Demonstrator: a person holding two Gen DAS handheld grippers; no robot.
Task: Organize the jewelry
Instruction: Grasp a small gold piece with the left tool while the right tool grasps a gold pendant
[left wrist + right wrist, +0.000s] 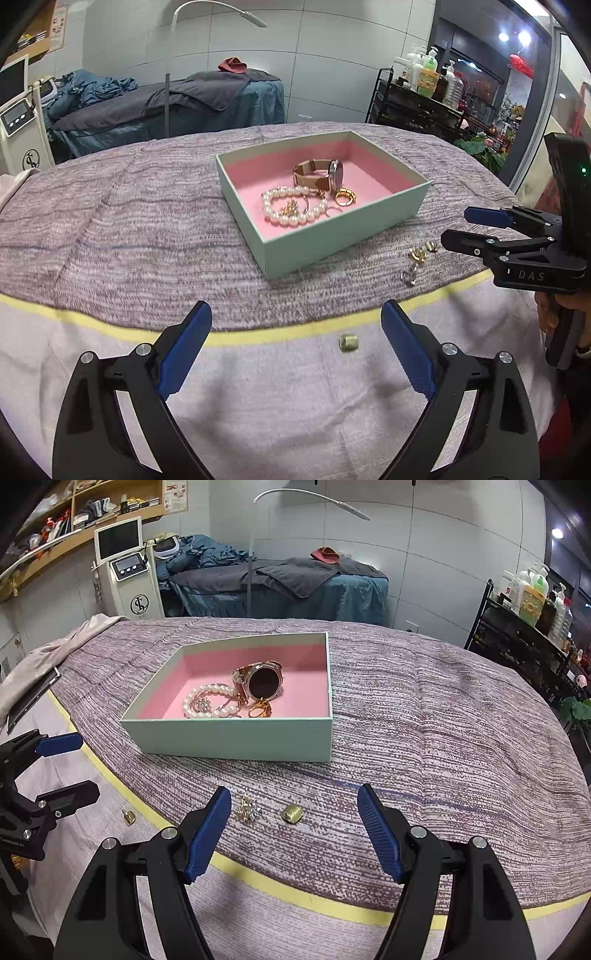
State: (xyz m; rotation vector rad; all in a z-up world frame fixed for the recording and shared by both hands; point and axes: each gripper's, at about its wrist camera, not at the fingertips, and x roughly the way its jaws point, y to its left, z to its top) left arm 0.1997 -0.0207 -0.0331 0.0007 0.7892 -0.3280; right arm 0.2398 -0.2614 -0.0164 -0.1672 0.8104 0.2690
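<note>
A mint green box (306, 254) with a pink lining sits on the bed; it also shows in the right wrist view (236, 738). Inside lie a watch (325, 173), a pearl bracelet (284, 218) and gold rings (345, 196). Outside it lie a small gold ring (349, 342), a sparkly gold earring (249, 808), a gold stud (293, 813) and a silver piece (409, 276). My left gripper (295, 332) is open, just short of the small gold ring. My right gripper (293, 812) is open around the earring and the stud.
The purple-grey blanket (147, 236) has a yellow stripe (258, 338) near its front. A massage bed (280, 579) and a white machine (125, 572) stand behind. A black shelf of bottles (532, 627) is at the right. A tablet (33, 698) lies at the left.
</note>
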